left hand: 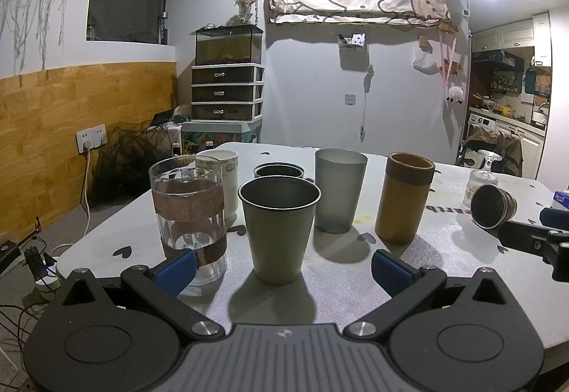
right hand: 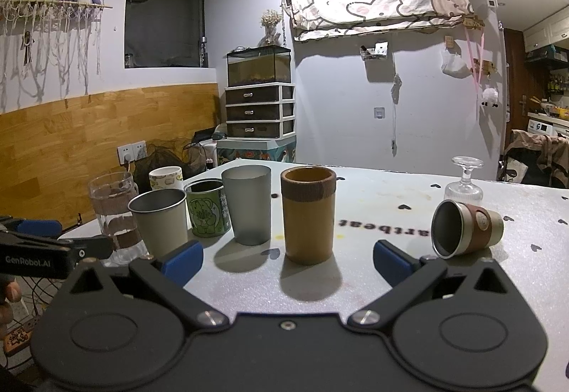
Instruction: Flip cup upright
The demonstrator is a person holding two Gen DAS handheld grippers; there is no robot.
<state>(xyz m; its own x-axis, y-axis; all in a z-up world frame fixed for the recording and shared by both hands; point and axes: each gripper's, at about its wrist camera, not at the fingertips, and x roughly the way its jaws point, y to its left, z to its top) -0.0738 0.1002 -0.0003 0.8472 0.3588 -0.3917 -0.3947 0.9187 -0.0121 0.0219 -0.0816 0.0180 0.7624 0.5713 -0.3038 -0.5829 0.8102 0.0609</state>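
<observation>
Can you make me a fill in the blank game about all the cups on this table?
1. The small metal cup with the brown sleeve is lying on its ____.
2. The stemmed glass behind it stands ____ down.
3. The green mug has a cartoon ____ on it.
4. Both the left gripper and right gripper are ____, holding nothing.

Missing words: side; upside; elephant; open

Matt metal cup (right hand: 466,230) (perhaps steel)
</observation>
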